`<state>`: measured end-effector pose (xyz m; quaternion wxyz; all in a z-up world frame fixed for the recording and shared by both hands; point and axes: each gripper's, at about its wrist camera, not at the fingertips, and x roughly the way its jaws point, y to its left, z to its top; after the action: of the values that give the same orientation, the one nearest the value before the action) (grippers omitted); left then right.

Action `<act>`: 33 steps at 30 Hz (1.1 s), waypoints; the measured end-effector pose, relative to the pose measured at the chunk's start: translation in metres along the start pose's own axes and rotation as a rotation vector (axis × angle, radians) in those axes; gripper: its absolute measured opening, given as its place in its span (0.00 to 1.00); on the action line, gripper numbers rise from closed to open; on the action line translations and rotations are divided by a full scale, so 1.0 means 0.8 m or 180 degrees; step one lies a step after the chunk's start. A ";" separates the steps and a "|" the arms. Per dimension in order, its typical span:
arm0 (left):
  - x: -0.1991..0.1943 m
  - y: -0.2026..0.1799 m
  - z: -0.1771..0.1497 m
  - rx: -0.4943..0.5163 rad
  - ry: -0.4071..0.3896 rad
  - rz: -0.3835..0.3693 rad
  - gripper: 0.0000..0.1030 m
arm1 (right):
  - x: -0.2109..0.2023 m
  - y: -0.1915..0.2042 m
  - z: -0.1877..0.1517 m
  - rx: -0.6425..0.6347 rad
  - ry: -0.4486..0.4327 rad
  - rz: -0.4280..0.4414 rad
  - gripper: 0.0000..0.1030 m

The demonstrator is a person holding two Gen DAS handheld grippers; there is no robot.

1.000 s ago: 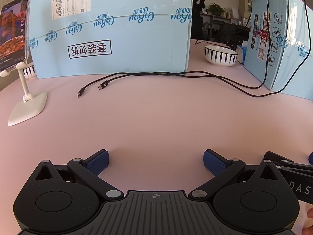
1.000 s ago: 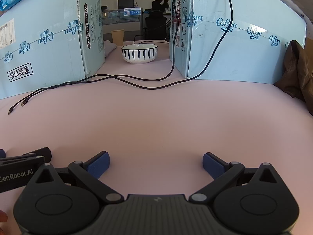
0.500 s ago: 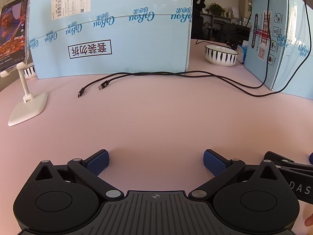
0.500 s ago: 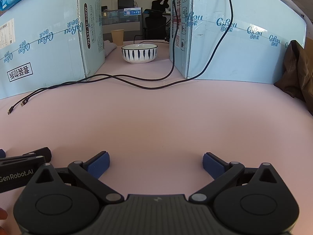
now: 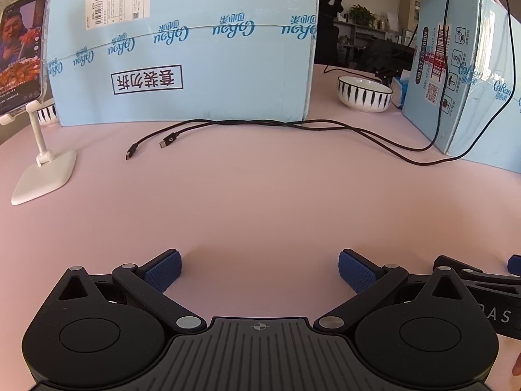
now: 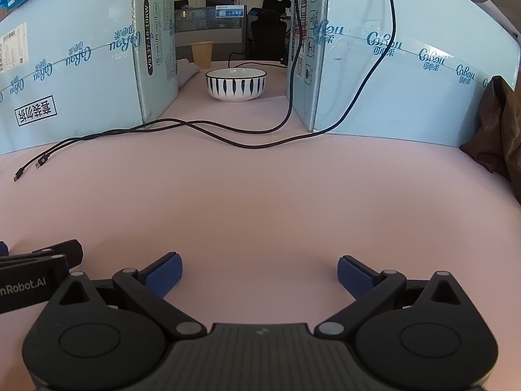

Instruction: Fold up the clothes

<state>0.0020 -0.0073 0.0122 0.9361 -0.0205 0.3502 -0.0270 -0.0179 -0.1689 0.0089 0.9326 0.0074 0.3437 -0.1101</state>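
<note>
A dark brown garment [image 6: 498, 130] lies bunched at the far right edge of the pink table in the right wrist view; it does not show in the left wrist view. My left gripper [image 5: 260, 268] is open and empty, low over the pink table [image 5: 260, 202]. My right gripper [image 6: 259, 272] is open and empty, low over the table, side by side with the left one. Part of the left gripper's body shows at the left edge of the right wrist view.
Two large light-blue boxes [image 5: 182, 49] [image 6: 390, 65] stand at the back. Black cables [image 5: 293, 127] trail across the table. A striped bowl [image 6: 236, 83] sits between the boxes, a paper cup [image 6: 202, 53] behind it. A phone on a white stand [image 5: 29, 97] is at the left.
</note>
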 end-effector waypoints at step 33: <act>-0.002 -0.300 0.054 0.1761 -0.0331 -0.1477 1.00 | -0.004 -0.341 0.042 0.0886 -0.0929 -0.0679 0.98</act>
<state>0.0203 -0.2460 0.0599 0.8917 0.1533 0.2676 -0.3313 -0.0562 -0.4375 0.0539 0.9455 0.0836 0.1855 -0.2542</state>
